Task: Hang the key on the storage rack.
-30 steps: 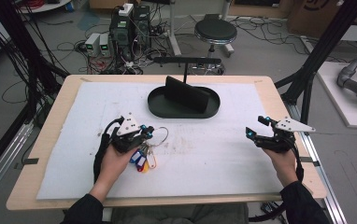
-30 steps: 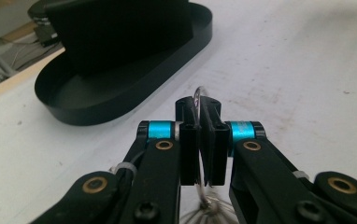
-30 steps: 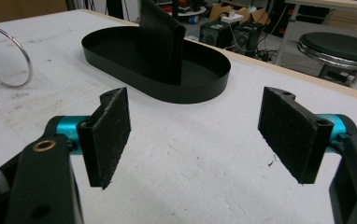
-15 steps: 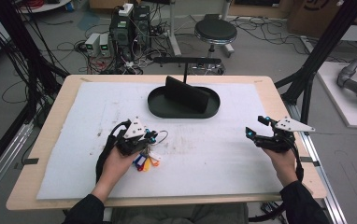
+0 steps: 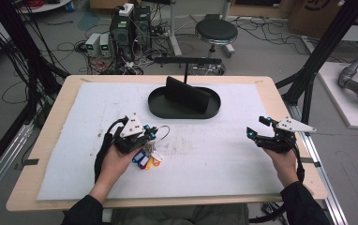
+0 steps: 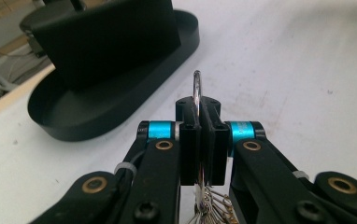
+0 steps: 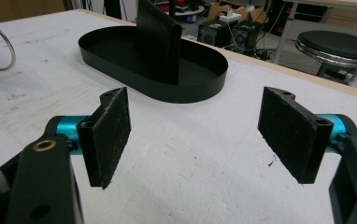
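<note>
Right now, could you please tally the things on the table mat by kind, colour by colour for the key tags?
Black oval tray: 1
Metal key ring, clamped in the left tongs: 1
Blue tag: 1
Red tag: 1
Orange tag: 1
White tag: 1
Total: 6

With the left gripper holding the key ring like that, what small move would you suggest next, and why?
Probably lift the left gripper a little and carry it toward the black tray. Its fingers are shut on the key ring, while the coloured tags look to touch the white mat.
</note>
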Motion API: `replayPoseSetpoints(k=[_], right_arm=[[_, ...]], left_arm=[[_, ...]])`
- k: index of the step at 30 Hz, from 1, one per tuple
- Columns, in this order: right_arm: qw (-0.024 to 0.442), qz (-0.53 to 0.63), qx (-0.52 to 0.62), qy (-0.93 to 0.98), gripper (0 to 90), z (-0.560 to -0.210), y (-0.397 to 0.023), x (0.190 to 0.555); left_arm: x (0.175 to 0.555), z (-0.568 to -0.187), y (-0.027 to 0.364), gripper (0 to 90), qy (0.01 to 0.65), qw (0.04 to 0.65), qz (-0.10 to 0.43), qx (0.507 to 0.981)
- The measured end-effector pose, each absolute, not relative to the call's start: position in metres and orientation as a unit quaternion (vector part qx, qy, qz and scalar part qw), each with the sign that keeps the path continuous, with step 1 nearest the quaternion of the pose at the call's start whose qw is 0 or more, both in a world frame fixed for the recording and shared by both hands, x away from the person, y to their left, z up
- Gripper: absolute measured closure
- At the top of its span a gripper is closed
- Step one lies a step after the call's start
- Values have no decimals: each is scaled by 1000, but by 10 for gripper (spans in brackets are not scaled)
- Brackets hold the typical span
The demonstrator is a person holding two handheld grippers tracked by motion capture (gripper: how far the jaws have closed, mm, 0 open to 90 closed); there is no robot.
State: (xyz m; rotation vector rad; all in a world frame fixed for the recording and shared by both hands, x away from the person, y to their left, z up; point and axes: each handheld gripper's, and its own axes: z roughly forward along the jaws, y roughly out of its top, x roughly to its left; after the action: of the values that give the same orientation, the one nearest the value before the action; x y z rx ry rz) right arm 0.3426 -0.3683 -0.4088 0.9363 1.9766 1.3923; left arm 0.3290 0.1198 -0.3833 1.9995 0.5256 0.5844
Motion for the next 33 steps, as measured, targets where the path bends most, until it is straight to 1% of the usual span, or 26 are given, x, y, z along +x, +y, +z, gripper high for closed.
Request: replayPoseSetpoints(k=[16, 22, 33], right_arm=[[274, 519, 352, 729, 261, -409, -370, 344], [272, 521, 353, 728, 261, -409, -371, 345], [273, 522, 354, 727, 261, -409, -371, 345]], left_arm=[[330, -344, 112, 864, 191, 519, 266, 790], [338, -331, 111, 864, 187, 536, 269, 778], [366, -302, 114, 864, 193, 568, 261, 757]])
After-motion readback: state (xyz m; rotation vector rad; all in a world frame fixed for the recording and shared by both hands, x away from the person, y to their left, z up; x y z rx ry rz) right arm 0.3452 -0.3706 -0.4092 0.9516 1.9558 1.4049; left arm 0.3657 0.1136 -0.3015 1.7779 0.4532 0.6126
